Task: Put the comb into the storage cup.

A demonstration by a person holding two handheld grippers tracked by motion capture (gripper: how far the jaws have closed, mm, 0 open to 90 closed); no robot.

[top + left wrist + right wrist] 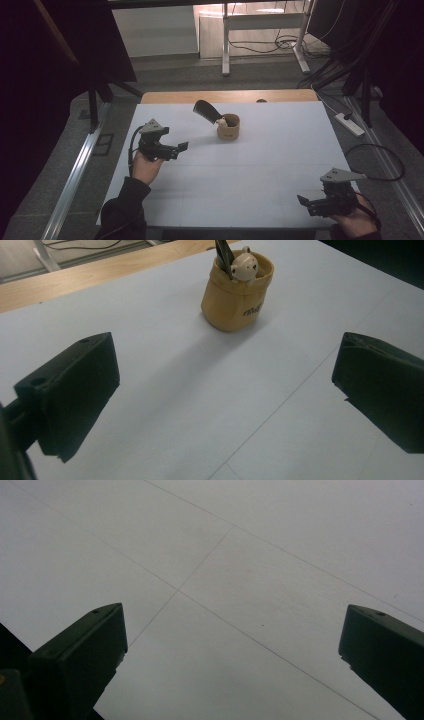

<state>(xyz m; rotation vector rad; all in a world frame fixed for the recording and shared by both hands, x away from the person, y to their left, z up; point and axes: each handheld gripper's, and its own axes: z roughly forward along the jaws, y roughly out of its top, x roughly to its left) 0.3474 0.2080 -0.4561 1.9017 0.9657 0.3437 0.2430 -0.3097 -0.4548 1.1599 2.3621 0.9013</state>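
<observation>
A small tan holder point(228, 128) point(236, 292) stands upright near the far middle of the white table point(260, 165). A little cream bear figure point(244, 266) peeks over its rim, and a dark flat tool point(206, 111) leans out of it to the left. My left gripper point(181, 148) point(225, 395) hovers at the left side of the table, jaws wide open and pointing toward the holder, with nothing between them. My right gripper point(304, 202) point(235, 655) is at the near right corner, open over bare table, also holding nothing.
A wooden strip point(227, 96) runs along the table's far edge. A power strip point(350, 124) and a looped cable point(380, 162) lie on the floor at the right. Desk legs point(225, 45) and cables stand beyond the table. Dark stands flank both sides.
</observation>
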